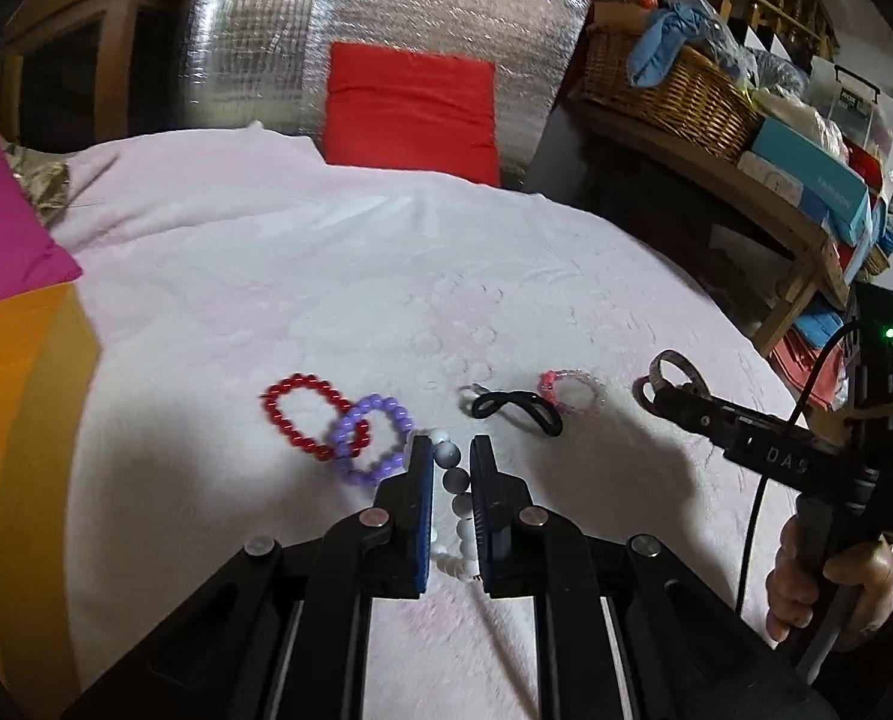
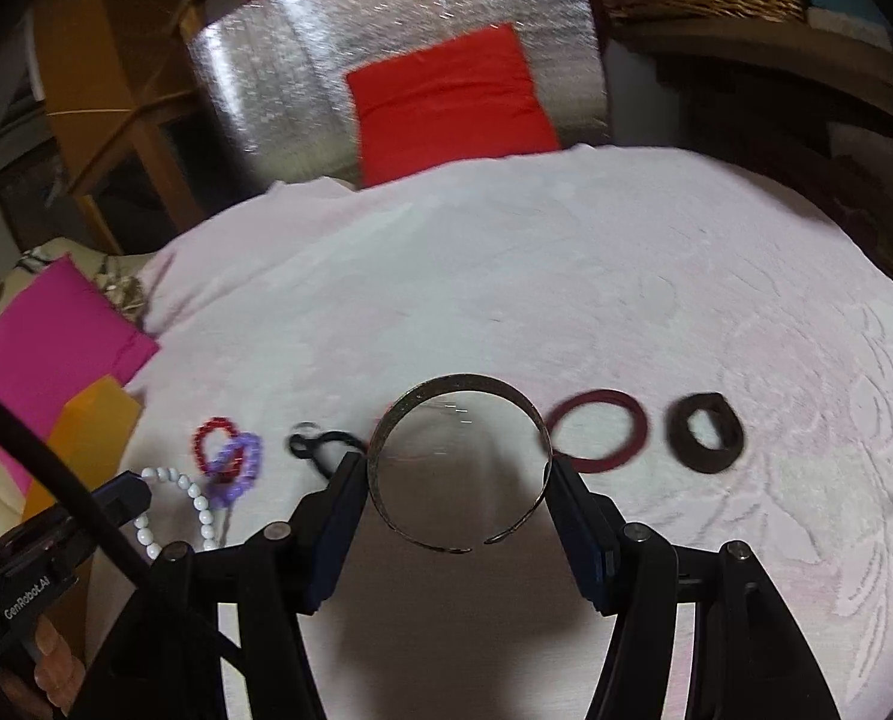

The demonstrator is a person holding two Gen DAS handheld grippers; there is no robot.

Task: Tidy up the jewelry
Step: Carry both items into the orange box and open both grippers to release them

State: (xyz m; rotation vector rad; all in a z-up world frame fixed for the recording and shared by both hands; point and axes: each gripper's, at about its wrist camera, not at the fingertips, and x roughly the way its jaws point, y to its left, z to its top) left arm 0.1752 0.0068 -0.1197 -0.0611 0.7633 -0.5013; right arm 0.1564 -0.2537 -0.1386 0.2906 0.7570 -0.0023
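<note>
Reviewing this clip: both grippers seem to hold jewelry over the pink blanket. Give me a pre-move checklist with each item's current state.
1. Right gripper clamps the metal cuff bracelet on both sides: ok.
2. Left gripper has the white bead bracelet between its fingers: ok; firm grip: cannot tell.
3. White beads free of the purple bracelet: cannot tell.
4. Red bracelet separate from the purple one: not ok, they overlap.
5. Dark red ring and black ring apart: ok.
</note>
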